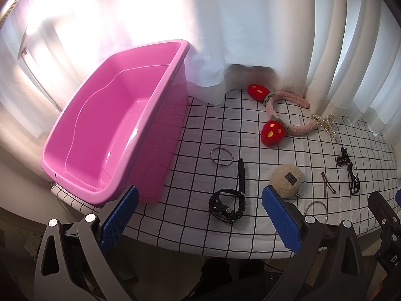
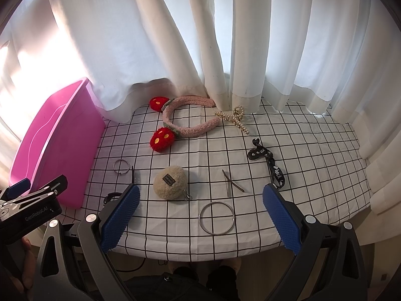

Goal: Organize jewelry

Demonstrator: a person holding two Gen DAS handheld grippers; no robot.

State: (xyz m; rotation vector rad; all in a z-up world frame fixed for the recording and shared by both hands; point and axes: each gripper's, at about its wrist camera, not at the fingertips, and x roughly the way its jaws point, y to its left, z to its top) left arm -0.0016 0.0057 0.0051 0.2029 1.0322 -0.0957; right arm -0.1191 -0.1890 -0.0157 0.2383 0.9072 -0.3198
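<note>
The left gripper (image 1: 199,215) hovers at the near edge of the desk (image 2: 313,150), its blue ribbed fingers (image 1: 280,220) spread wide and holding nothing. Between them, just ahead of the tips, lies the black digital wristwatch (image 1: 226,207) with its strap running away toward the far edge. Beyond the strap sits a thin silver bangle (image 1: 221,156), and close beside the right finger rests a cream fluffy pom-pom keychain (image 1: 285,179). The empty glossy pink plastic tub (image 1: 112,135) stands at the left edge, its near corner just beside the left finger.

The right gripper (image 2: 200,209) also hangs over the near edge, fingers (image 2: 282,219) wide apart and empty. A larger plain silver ring bangle (image 2: 216,217) lies flat between them, touching neither. Just beyond it are two crossed brown hair pins (image 2: 231,181), and a black printed ribbon strap (image 2: 268,161) reaches toward the right fingertip. Toward the far edge, by the white curtain (image 2: 175,37), lie a pink fuzzy headband with two red strawberries (image 2: 180,120) and a gold pearl-studded hair claw (image 2: 234,118).
</note>
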